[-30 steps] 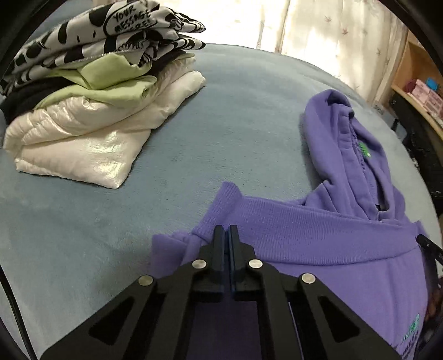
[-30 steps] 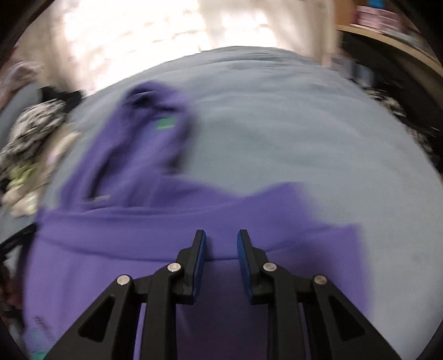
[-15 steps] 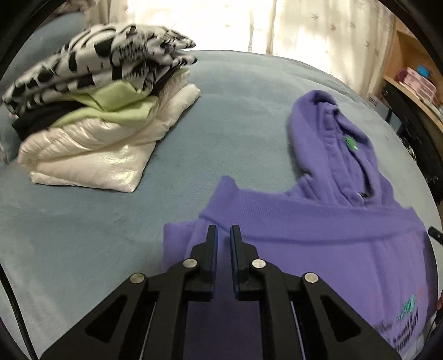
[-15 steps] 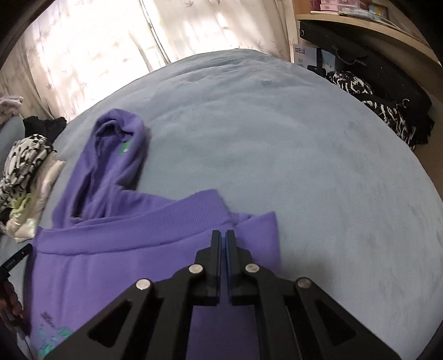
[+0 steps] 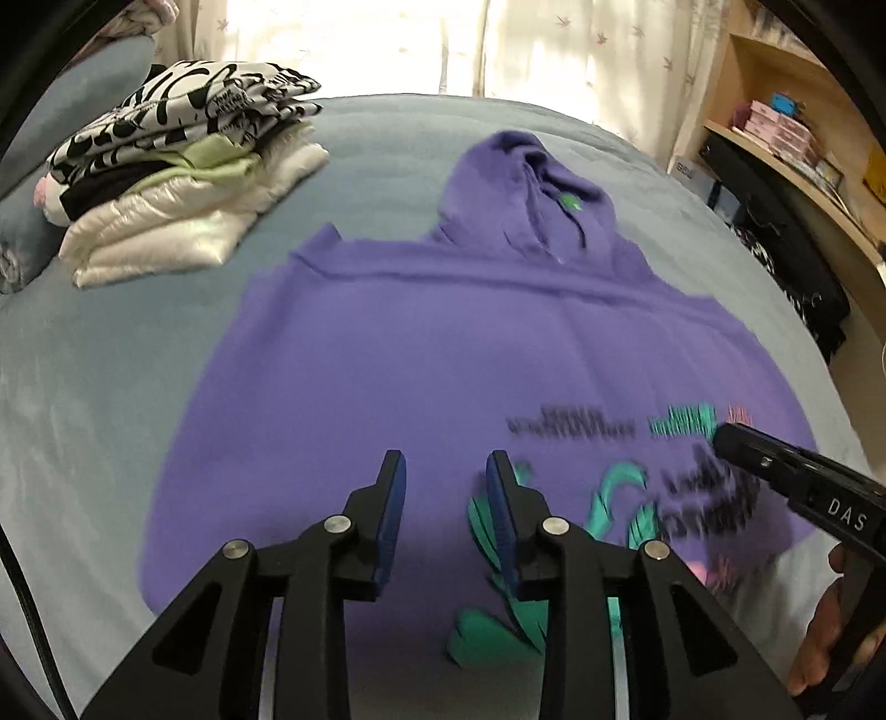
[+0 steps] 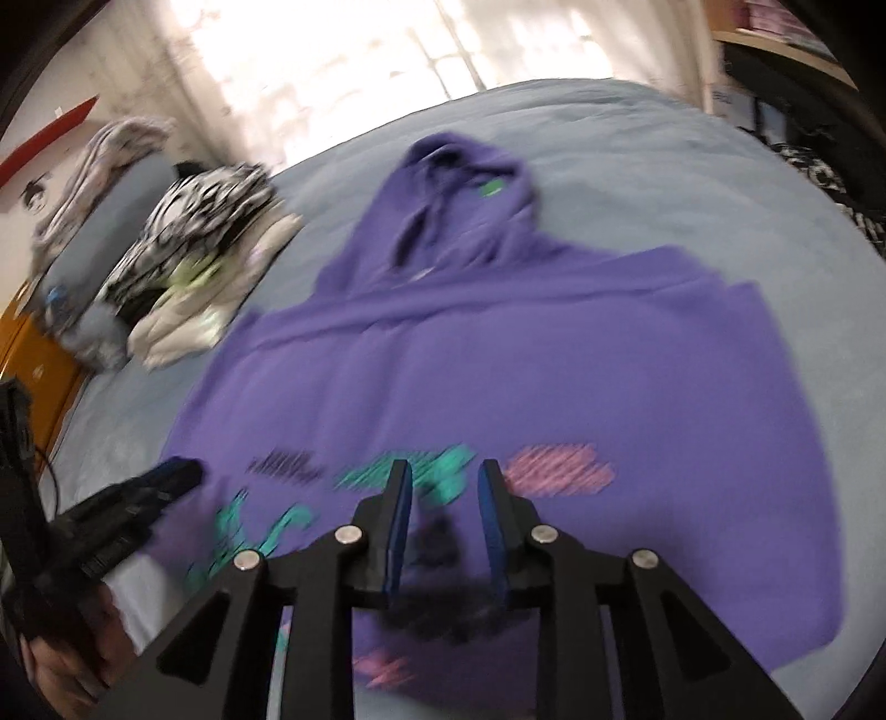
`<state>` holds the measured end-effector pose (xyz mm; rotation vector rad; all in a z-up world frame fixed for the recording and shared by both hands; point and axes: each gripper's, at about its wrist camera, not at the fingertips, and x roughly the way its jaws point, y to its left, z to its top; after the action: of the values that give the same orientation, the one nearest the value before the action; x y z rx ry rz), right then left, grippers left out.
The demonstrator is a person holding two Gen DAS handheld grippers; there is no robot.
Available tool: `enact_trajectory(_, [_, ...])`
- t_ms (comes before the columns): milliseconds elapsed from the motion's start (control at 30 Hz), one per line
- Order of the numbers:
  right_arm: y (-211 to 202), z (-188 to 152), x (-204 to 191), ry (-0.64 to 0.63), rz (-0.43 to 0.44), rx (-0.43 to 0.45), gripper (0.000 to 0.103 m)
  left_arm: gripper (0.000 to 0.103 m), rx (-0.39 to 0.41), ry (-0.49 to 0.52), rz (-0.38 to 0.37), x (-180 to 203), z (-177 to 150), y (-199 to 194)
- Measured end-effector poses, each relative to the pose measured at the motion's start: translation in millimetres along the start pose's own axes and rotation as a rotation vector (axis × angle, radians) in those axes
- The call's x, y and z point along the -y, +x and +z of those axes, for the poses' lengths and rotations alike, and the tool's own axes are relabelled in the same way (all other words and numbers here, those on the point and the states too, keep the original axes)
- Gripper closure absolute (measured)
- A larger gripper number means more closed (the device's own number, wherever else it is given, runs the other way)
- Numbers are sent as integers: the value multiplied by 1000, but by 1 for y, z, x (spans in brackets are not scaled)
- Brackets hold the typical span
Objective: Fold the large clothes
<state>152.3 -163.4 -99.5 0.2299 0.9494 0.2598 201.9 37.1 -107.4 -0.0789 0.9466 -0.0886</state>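
Observation:
A purple hoodie lies flat on the blue-grey bed, its hood toward the window and a teal, black and pink print near me. Both sleeves lie folded in across the chest. My left gripper hovers over the lower body of the hoodie, its jaws opening with nothing between them. My right gripper hangs above the print of the hoodie, jaws also opening and empty. The right gripper shows at the right of the left wrist view; the left gripper shows at the left of the right wrist view.
A pile of folded clothes, white, green, black and patterned, sits at the far left of the bed. Wooden shelves with boxes and a dark bag stand to the right. Curtains hang behind.
Both grippers have let go of the folded sleeves and pulled back toward the hem, rising a little. Their jaws went from shut to parted.

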Motion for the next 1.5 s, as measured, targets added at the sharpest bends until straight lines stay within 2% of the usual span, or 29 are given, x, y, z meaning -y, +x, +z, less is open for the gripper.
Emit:
enact_trajectory(100, [3, -18, 3, 7, -2, -28, 78, 64, -13, -12, 37, -3, -20, 7])
enact_trajectory(167, [-2, -27, 19, 34, 2, -34, 78, 61, -2, -34, 28, -13, -30, 2])
enact_trajectory(233, [-13, -32, 39, 62, 1, -30, 79, 61, -6, -42, 65, -23, -33, -3])
enact_trajectory(267, [-18, -33, 49, 71, -27, -26, 79, 61, -7, -46, 88, -29, -34, -5])
enact_trajectory(333, [-32, -38, 77, 88, -164, -14, 79, 61, -12, -68, 122, -43, -37, -8])
enact_trajectory(400, [-48, -44, 110, 155, -224, 4, 79, 61, -15, -101, 103, -56, -39, -12])
enact_trajectory(467, [-64, -50, 137, 229, -242, 18, 79, 61, -15, -119, 95, -62, -39, -15])
enact_trajectory(567, [-79, -59, 156, 310, -206, 31, 79, 61, -20, -120, 119, -64, -38, -17])
enact_trajectory(800, [-75, -61, 134, 250, -301, -2, 78, 53, -38, -146, 130, -63, -37, -24])
enact_trajectory(1000, [-75, -58, 133, 255, -314, -17, 76, 42, -51, -171, 131, -64, -33, -35])
enact_trajectory(1067, [-73, -58, 129, 248, -318, -30, 76, 41, -39, -183, 123, -66, -31, -42])
enact_trajectory(1367, [-66, -46, 119, 258, -257, -45, 76, 41, -5, -166, 103, -61, -14, -52])
enact_trajectory(1500, [-62, -31, 113, 239, -210, -37, 76, 41, 19, -102, 89, -51, 12, -50])
